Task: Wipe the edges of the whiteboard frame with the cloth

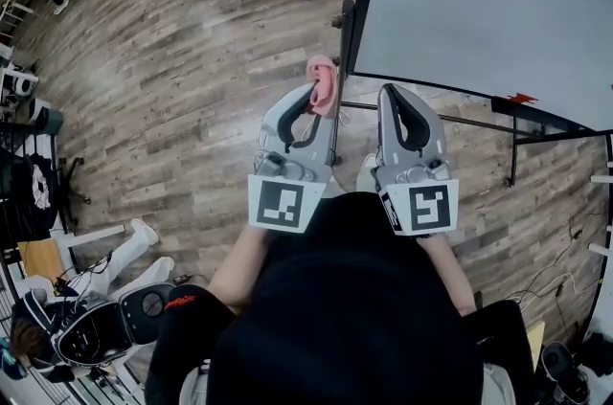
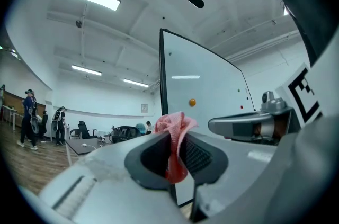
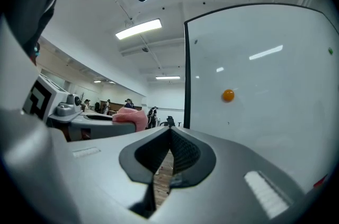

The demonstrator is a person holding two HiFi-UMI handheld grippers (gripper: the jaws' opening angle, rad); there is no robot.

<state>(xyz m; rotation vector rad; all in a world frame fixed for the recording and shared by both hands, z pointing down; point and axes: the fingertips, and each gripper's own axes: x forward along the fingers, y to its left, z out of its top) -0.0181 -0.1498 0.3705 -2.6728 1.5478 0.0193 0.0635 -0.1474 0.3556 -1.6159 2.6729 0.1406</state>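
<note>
Head view: bunched pink cloth (image 1: 323, 83)

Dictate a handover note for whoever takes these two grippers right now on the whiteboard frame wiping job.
Left gripper: shut on the pink cloth, held up close to the left edge of the whiteboard frame; contact can't be told.
Right gripper: shut, empty, beside the left one.
Done: cloth is in hand; no wiped stretch is visible.
Left: run the cloth along the frame edges.
</note>
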